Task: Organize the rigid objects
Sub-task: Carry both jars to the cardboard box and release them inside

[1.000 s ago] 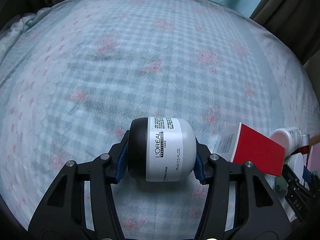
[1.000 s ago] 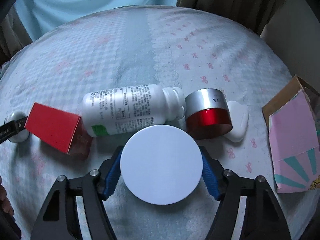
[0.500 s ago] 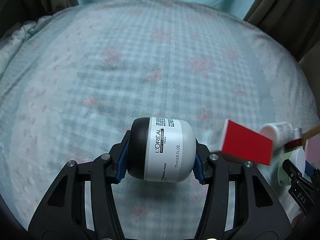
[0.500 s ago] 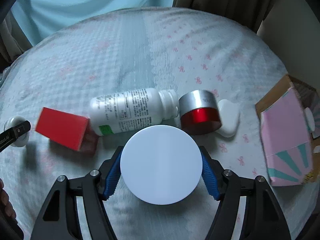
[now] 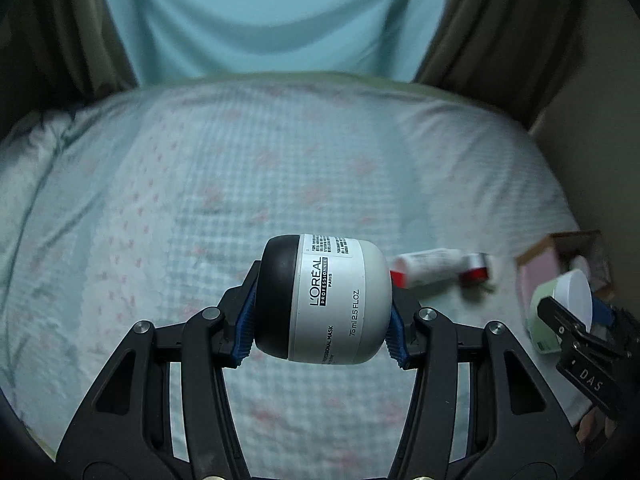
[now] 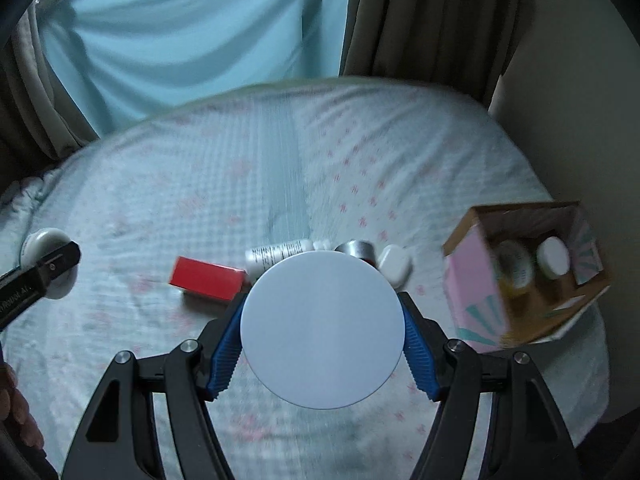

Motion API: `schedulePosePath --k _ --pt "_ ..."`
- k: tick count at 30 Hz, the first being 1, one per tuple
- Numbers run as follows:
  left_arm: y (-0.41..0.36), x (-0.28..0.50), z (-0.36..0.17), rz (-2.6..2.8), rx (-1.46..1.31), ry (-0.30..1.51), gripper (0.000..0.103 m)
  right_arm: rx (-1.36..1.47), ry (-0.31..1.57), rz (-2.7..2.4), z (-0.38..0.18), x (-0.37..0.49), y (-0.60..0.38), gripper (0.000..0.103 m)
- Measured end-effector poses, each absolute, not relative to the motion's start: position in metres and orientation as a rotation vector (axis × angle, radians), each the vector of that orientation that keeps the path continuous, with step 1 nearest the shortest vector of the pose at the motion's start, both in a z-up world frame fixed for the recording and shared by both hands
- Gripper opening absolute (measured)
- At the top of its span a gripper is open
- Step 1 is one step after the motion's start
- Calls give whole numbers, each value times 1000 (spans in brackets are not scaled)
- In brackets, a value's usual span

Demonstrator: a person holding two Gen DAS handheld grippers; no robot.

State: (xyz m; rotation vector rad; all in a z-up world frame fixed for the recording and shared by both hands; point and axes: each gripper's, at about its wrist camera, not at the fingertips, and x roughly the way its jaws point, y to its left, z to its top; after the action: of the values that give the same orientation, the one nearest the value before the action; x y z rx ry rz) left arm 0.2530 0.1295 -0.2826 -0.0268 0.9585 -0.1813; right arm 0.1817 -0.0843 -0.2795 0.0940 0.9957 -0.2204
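- Both grippers have risen well clear of the bedspread (image 6: 200, 184).
- Left gripper (image 5: 322, 330) clamps the mask jar (image 5: 328, 300); right gripper (image 6: 322, 354) clamps a white-lidded jar (image 6: 322, 328).
- Cardboard box (image 6: 472, 288) holds two containers; red carton (image 6: 206, 278), bottle (image 6: 276, 254) and others remain unsorted.

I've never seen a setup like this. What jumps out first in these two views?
Each hand-held gripper is clamped on a jar above a bed: the left hand-held gripper holds a black-and-white L'Oreal jar sideways, and the right hand-held gripper grips a jar with a big round white lid. On the bedspread beyond lie a red box and a white bottle, with an open pink carton holding more containers at the right.
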Motion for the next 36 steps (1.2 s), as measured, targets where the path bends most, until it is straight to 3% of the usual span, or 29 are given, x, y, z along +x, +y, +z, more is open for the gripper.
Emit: schedulePosePath --k 9,16,27,36 --pt "52 194 -186 -283 13 881 49 91 956 -193 -191 137 -137 67" --pt "-41 157 -148 -295 11 855 49 78 917 -132 -147 106 -225 67" --pt "-187 145 -164 -257 -134 953 49 48 918 -78 -127 102 -378 67" --pt "-259 178 -209 -259 -132 1049 49 54 1011 -125 -170 132 -473 67"
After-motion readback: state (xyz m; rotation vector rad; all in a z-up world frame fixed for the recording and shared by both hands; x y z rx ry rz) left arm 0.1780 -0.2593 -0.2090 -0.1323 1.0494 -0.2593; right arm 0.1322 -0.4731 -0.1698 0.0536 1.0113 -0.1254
